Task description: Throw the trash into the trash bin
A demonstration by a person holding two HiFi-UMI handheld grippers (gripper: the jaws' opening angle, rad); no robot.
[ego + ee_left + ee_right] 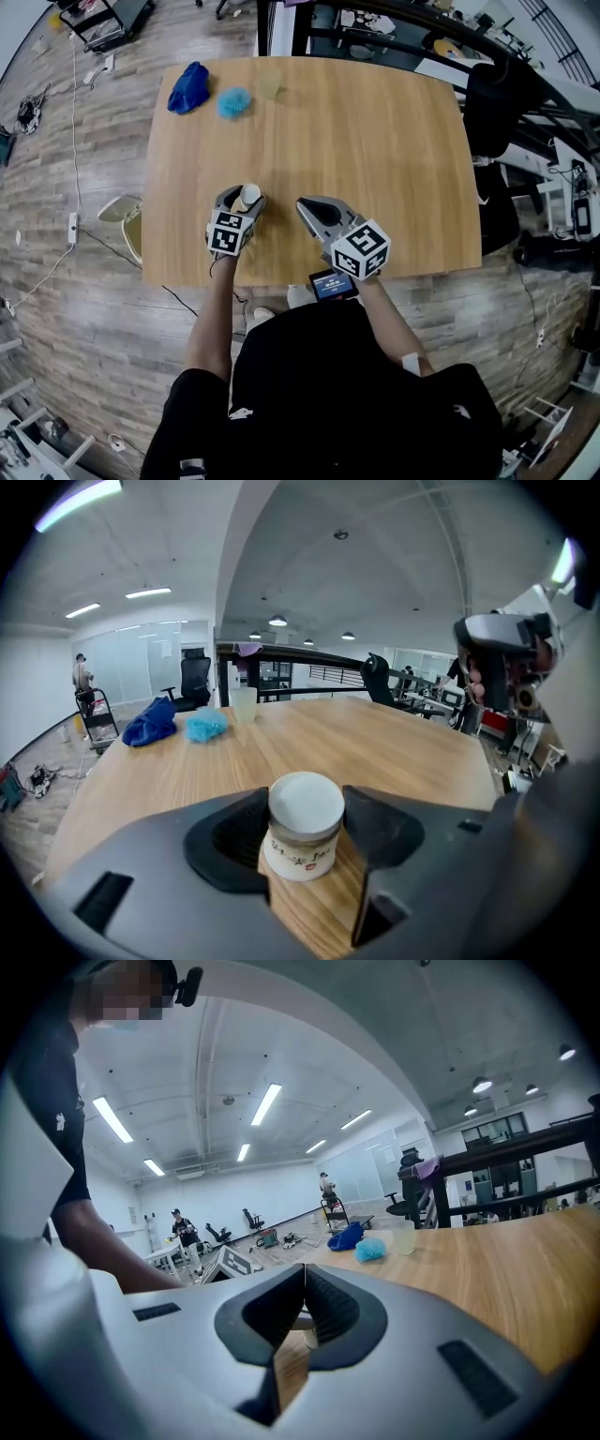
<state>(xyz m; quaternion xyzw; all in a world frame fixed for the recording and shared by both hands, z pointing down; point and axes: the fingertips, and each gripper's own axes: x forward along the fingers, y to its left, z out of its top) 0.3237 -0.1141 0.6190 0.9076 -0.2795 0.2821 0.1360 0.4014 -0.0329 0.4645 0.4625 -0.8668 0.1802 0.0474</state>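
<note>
A small paper cup (pixel 247 196) (pixel 302 832) with a white top stands near the front edge of the wooden table (pixel 375 150). My left gripper (pixel 244 201) (pixel 305 819) has a jaw against each side of the cup. My right gripper (pixel 307 206) (pixel 305 1274) hovers just right of it over the table, with its jaws together and nothing between them. The trash bin (pixel 127 223), with a pale flap lid, stands on the floor off the table's left edge.
At the far left of the table lie a blue cloth (pixel 188 87) (pixel 150 722), a light blue puff (pixel 233 102) (pixel 206 726) and a clear plastic cup (pixel 272 86) (pixel 243 705). Cables and a power strip (pixel 73 228) lie on the floor beside the bin. Chairs and desks stand beyond the table.
</note>
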